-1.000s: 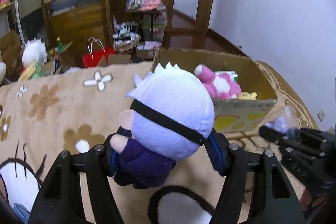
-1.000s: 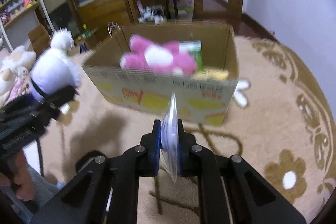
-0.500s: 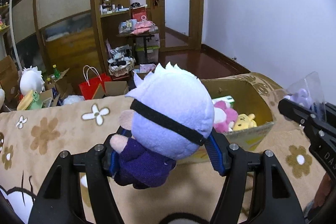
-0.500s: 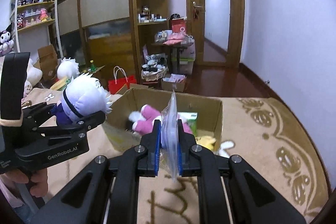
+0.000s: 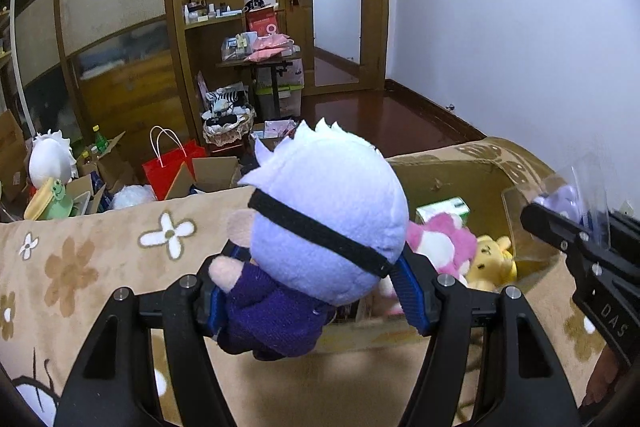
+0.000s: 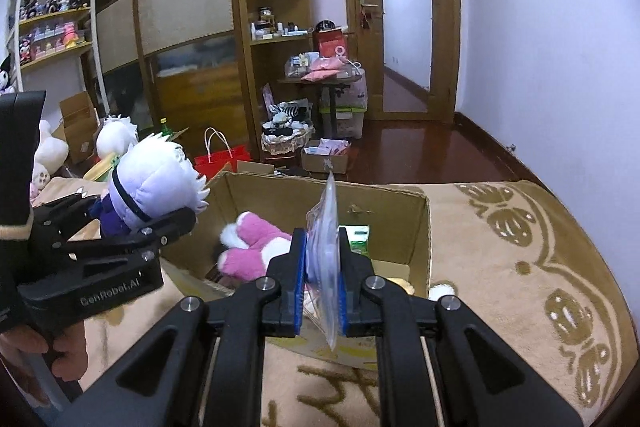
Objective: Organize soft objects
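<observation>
Lying already inside the box [image 6: 416,227] are a pink toy [image 6: 256,247] and a yellow one [image 5: 492,261] — a doll [image 5: 320,239] pinched by the left tongs [image 5: 316,291] and a clear bag [image 6: 326,239] by the right tongs [image 6: 322,291] are held above it, unplaced.

Cardboard box [image 5: 460,163] interior partly hidden

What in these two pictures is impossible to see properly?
- Doll's face: left view shows only its back; right view too small.
- Clear bag's contents: right view edge-on, left view blurred.
- Cardboard box bottom: hidden by the pink plush and fingers.
</observation>
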A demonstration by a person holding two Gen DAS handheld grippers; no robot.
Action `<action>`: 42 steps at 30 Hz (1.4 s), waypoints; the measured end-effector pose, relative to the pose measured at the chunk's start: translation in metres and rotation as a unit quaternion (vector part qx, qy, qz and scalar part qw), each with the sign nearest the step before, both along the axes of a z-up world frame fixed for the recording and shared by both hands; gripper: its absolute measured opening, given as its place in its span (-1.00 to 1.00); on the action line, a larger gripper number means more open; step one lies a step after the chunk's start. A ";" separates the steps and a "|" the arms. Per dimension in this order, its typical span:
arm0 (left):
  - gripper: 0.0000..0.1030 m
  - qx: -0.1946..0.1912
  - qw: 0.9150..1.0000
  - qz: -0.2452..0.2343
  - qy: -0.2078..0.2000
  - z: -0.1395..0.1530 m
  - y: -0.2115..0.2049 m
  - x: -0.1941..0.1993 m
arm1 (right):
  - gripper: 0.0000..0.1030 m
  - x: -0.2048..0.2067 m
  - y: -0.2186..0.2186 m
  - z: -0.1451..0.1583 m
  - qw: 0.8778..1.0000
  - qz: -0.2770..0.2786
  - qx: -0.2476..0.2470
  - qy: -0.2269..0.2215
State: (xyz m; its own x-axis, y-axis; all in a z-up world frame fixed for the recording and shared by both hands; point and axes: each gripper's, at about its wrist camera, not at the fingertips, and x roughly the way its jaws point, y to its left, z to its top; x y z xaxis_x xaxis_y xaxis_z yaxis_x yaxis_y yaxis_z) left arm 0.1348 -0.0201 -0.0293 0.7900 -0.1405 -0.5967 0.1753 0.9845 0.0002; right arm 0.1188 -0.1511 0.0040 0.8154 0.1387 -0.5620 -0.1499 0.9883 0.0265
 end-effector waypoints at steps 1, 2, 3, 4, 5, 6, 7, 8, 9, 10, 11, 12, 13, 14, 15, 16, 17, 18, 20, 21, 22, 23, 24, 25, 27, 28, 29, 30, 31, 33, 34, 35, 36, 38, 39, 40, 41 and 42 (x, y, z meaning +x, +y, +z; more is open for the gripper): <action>0.30 -0.002 1.000 0.000 0.002 0.000 0.000 0.003 | -0.73 0.003 -0.002 -0.003 1.000 -0.001 0.002 0.001; 0.31 -0.005 1.000 0.000 0.005 -0.002 0.000 0.008 | -0.72 0.005 -0.004 -0.005 1.000 -0.002 0.004 0.003; 0.32 -0.006 1.000 0.000 0.009 -0.003 0.000 0.011 | -0.72 0.007 -0.006 -0.007 1.000 -0.003 0.007 0.005; 0.38 -0.008 1.000 0.001 0.016 -0.005 -0.001 0.015 | -0.72 0.011 -0.007 -0.010 1.000 -0.003 0.011 0.011; 0.40 -0.009 1.000 0.003 0.023 -0.008 0.000 0.018 | -0.71 0.012 -0.009 -0.012 1.000 -0.003 0.015 0.017; 0.41 -0.010 0.999 0.006 0.030 -0.011 0.001 0.021 | -0.71 0.015 -0.011 -0.015 1.000 -0.002 0.018 0.025; 0.44 -0.011 0.999 0.011 0.036 -0.014 0.001 0.023 | -0.71 0.019 -0.013 -0.020 0.999 -0.002 0.020 0.036; 0.45 -0.011 0.999 0.013 0.043 -0.017 0.001 0.025 | -0.71 0.020 -0.013 -0.023 0.999 -0.002 0.023 0.041; 0.46 -0.011 0.999 0.014 0.049 -0.020 0.002 0.027 | -0.71 0.022 -0.013 -0.025 0.999 -0.001 0.027 0.044; 0.50 -0.010 0.999 0.014 0.050 -0.021 0.003 0.027 | -0.70 0.023 -0.014 -0.027 0.998 -0.002 0.030 0.046; 0.57 -0.007 0.999 0.016 0.050 -0.022 0.004 0.027 | -0.70 0.024 -0.015 -0.028 0.998 -0.002 0.032 0.047; 0.62 -0.005 0.999 0.018 0.048 -0.021 0.004 0.027 | -0.68 0.024 -0.015 -0.028 0.998 -0.002 0.032 0.047; 0.69 -0.005 0.999 0.018 0.046 -0.020 0.005 0.025 | -0.56 0.024 -0.015 -0.028 0.998 -0.003 0.030 0.046; 0.74 -0.005 0.999 0.018 0.044 -0.019 0.005 0.024 | -0.39 0.024 -0.016 -0.028 0.999 -0.002 0.029 0.045; 0.76 -0.006 0.999 0.018 0.040 -0.017 0.005 0.022 | -0.32 0.024 -0.017 -0.027 0.999 -0.003 0.029 0.043; 0.80 -0.008 0.999 0.018 0.038 -0.015 0.006 0.019 | -0.20 0.023 -0.018 -0.025 0.999 -0.006 0.027 0.038; 0.82 -0.009 0.999 0.019 0.036 -0.013 0.007 0.016 | -0.09 0.022 -0.019 -0.024 0.999 -0.009 0.027 0.035; 0.84 -0.010 0.999 0.019 0.035 -0.011 0.008 0.013 | -0.03 0.021 -0.020 -0.022 0.999 -0.010 0.028 0.033; 0.84 -0.011 0.999 0.021 0.035 -0.007 0.011 0.009 | 0.20 0.017 -0.020 -0.017 0.999 -0.010 0.029 0.027; 0.84 -0.013 0.999 0.020 0.035 -0.005 0.013 0.006 | 0.22 0.015 -0.021 -0.014 0.999 -0.012 0.027 0.023; 0.85 -0.013 0.999 0.017 0.036 -0.002 0.014 0.002 | 0.27 0.011 -0.021 -0.010 0.999 -0.015 0.028 0.018; 0.85 -0.013 0.999 0.015 0.037 0.001 0.015 -0.001 | 0.37 0.008 -0.022 -0.007 0.999 -0.016 0.030 0.013; 0.85 -0.012 0.999 0.015 0.035 0.004 0.017 -0.006 | 0.43 0.003 -0.024 -0.003 0.999 -0.017 0.033 0.007; 0.87 -0.008 0.999 0.016 0.029 0.008 0.018 -0.012 | 0.58 -0.002 -0.024 0.001 0.999 -0.018 0.033 0.001; 0.95 0.001 1.000 0.018 0.017 0.015 0.019 -0.024 | 0.74 -0.012 -0.025 0.010 0.999 -0.022 0.030 -0.013; 0.97 0.007 1.000 0.019 0.008 0.019 0.019 -0.032 | 0.79 -0.016 -0.025 0.014 0.999 -0.023 0.030 -0.017; 0.97 0.013 1.000 0.020 0.001 0.022 0.020 -0.039 | 0.87 -0.021 -0.026 0.018 0.999 -0.024 0.031 -0.022; 0.97 0.019 1.000 0.022 -0.005 0.025 0.020 -0.048 | 0.94 -0.025 -0.027 0.023 0.999 -0.025 0.032 -0.025; 0.98 0.022 0.999 0.024 -0.009 0.027 0.020 -0.053 | 1.00 -0.031 -0.028 0.028 0.999 -0.027 0.031 -0.031; 0.98 0.027 0.999 0.028 -0.017 0.033 0.021 -0.067 | 1.00 -0.043 -0.028 0.035 0.998 -0.032 0.028 -0.044; 0.98 0.028 0.999 0.027 -0.020 0.035 0.022 -0.072 | 1.00 -0.049 -0.028 0.040 0.998 -0.033 0.026 -0.048; 0.98 0.030 0.999 0.026 -0.022 0.037 0.022 -0.076 | 1.00 -0.053 -0.029 0.043 0.998 -0.033 0.026 -0.049; 0.98 0.031 0.999 0.026 -0.025 0.039 0.023 -0.081 | 1.00 -0.058 -0.030 0.046 0.998 -0.033 0.026 -0.051; 0.98 0.034 0.999 0.027 -0.031 0.043 0.023 -0.092 | 1.00 -0.068 -0.031 0.051 0.998 -0.034 0.025 -0.053; 0.98 0.036 0.998 0.030 -0.036 0.045 0.024 -0.098 | 1.00 -0.071 -0.032 0.053 0.998 -0.035 0.023 -0.054; 0.99 0.038 0.998 0.033 -0.041 0.047 0.024 -0.104 | 1.00 -0.076 -0.032 0.055 0.998 -0.036 0.022 -0.056; 0.99 0.039 0.998 0.034 -0.045 0.048 0.024 -0.109 | 1.00 -0.079 -0.033 0.057 0.997 -0.037 0.021 -0.057; 0.99 0.040 0.998 0.034 -0.047 0.049 0.025 -0.111 | 1.00 -0.082 -0.033 0.058 0.997 -0.037 0.021 -0.057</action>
State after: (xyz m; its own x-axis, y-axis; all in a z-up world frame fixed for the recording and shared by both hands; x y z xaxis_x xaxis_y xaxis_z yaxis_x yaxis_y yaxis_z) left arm 0.0234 0.0044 0.0198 0.8491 -0.0395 -0.5267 0.1028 0.9905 0.0916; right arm 0.0368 -0.1843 0.0620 0.8823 0.0972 -0.4606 -0.0810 0.9952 0.0548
